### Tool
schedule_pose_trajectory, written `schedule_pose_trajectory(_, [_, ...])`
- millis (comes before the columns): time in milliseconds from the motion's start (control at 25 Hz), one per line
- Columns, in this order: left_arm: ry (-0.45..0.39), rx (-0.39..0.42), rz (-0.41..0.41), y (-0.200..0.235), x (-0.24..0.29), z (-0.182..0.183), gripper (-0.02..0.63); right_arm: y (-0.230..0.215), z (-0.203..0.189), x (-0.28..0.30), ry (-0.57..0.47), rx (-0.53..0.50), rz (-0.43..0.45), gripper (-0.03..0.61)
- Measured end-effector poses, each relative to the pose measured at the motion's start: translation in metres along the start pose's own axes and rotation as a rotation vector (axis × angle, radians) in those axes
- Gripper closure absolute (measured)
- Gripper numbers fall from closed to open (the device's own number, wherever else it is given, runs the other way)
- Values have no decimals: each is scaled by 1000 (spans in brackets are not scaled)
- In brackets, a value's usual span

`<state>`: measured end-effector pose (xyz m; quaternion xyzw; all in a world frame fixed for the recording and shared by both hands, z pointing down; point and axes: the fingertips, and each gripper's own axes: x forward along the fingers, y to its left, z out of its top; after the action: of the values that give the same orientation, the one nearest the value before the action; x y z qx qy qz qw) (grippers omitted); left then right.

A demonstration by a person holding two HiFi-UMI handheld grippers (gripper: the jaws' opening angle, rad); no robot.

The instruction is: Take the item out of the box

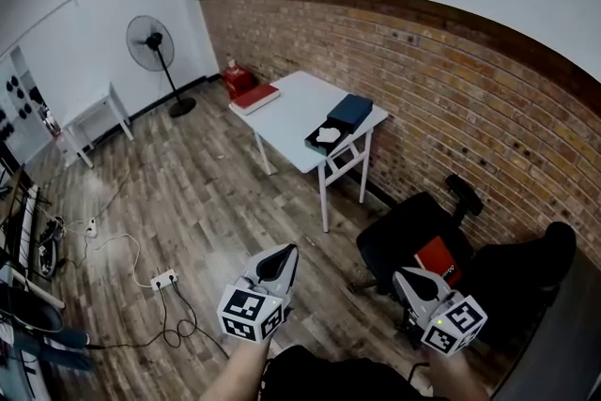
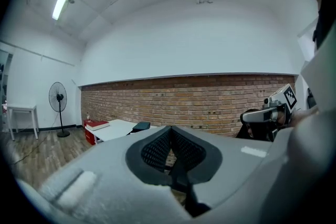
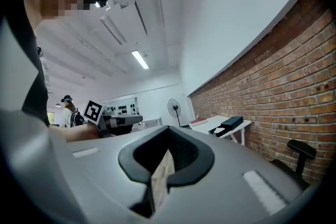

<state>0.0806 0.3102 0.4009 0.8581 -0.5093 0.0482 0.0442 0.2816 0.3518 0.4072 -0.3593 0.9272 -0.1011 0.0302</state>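
The open black box (image 1: 315, 146) holding the white item (image 1: 326, 135) sat on the white folding counter (image 1: 291, 113) by the brick wall (image 1: 441, 99). It was well apart from and straight ahead of both the left hand-held gripper (image 1: 285, 256) and the right hand-held gripper (image 1: 406, 279). Both had their jaws together and empty, and neither looked clearly nearer.

Open wooden floor (image 1: 216, 192) leads to the worktop (image 1: 293, 113), bare between red book (image 1: 255, 97) and open box (image 1: 312, 144). A black office chair (image 1: 404, 235) crowds its right side, by the brick wall (image 1: 451, 99).
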Motion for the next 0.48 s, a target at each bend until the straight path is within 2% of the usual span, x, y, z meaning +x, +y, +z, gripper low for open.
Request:
schedule_pose_trajectory(240, [31, -31, 16, 1, 0, -13, 609, -13, -17, -2, 38, 24, 6, 578])
schedule_pose_trajectory(480, [45, -46, 1, 23, 23, -19, 609, -32, -26, 35, 70, 37, 10, 577])
